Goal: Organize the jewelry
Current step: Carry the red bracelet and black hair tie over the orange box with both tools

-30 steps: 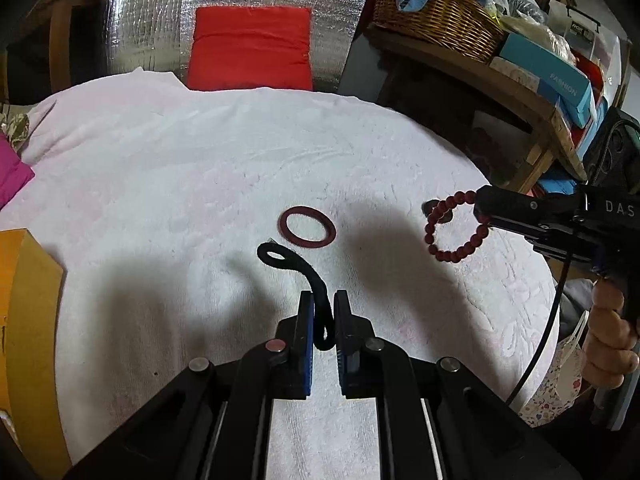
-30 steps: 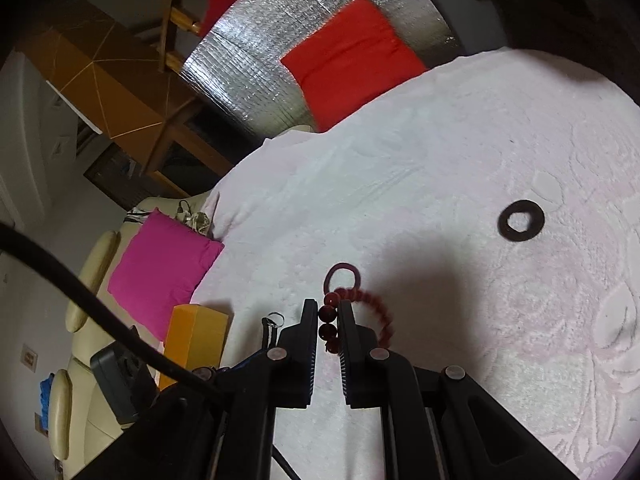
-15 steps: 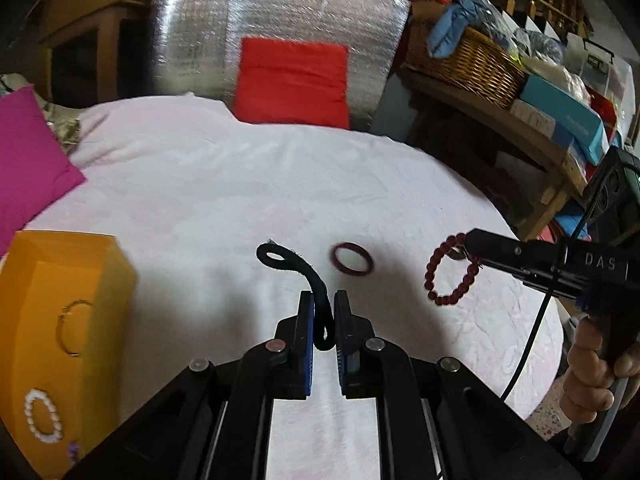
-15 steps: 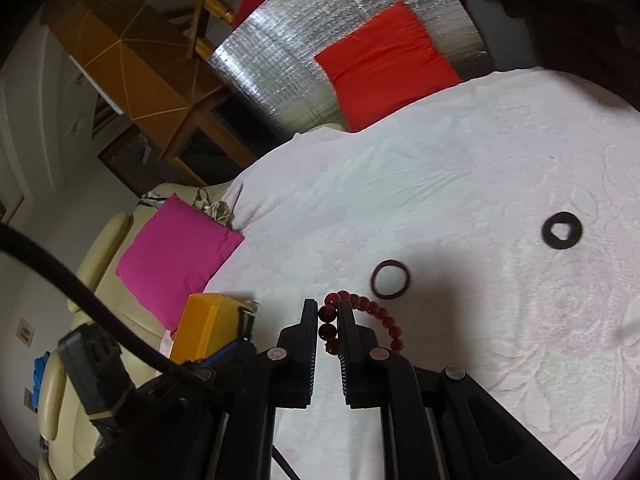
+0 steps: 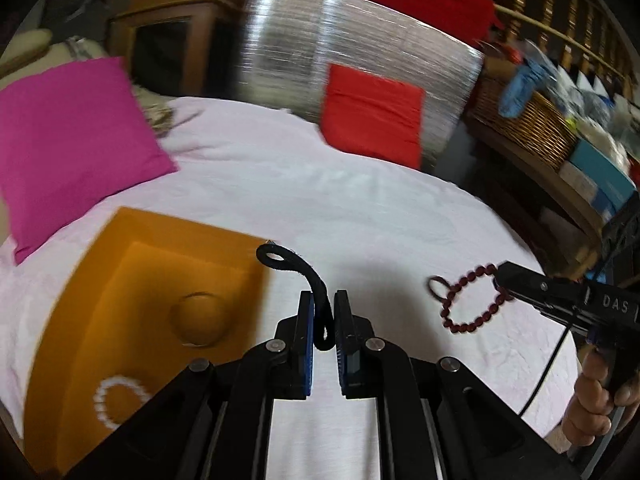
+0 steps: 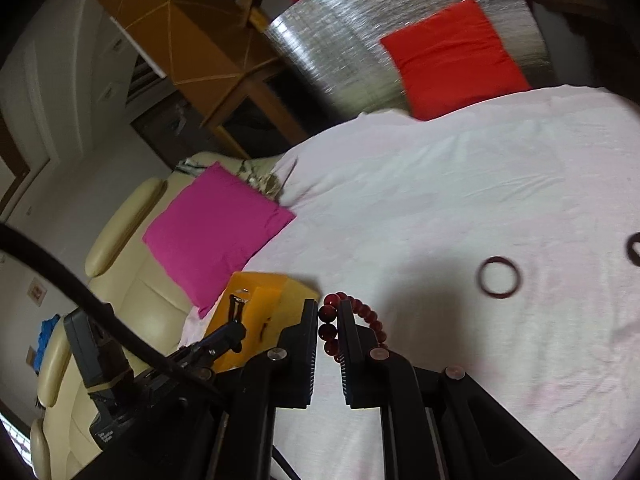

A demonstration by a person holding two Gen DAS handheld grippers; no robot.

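My left gripper (image 5: 323,300) is shut on a black cord bracelet (image 5: 296,270), held above the right edge of an open orange box (image 5: 120,240). The box holds a thin bangle (image 5: 199,320) and a white bead bracelet (image 5: 116,400). My right gripper (image 6: 328,312) is shut on a dark red bead bracelet (image 6: 362,314); in the left wrist view it (image 5: 498,280) holds the beads (image 5: 472,300) above the white cloth. A dark red bangle (image 6: 499,277) lies on the cloth, and shows in the left wrist view (image 5: 438,286). The orange box (image 6: 260,292) and the left gripper (image 6: 236,316) show in the right wrist view.
The round table has a white cloth (image 5: 360,208). A dark ring (image 6: 634,246) lies at the right edge. A pink cushion (image 5: 68,140) and a red cushion (image 5: 372,112) sit behind the table. A shelf with a wicker basket (image 5: 528,120) stands at the right.
Both grippers have swung left toward the orange box with their bracelets. The box now fills the lower left of the left wrist view, and the dark red bangle has slid right.
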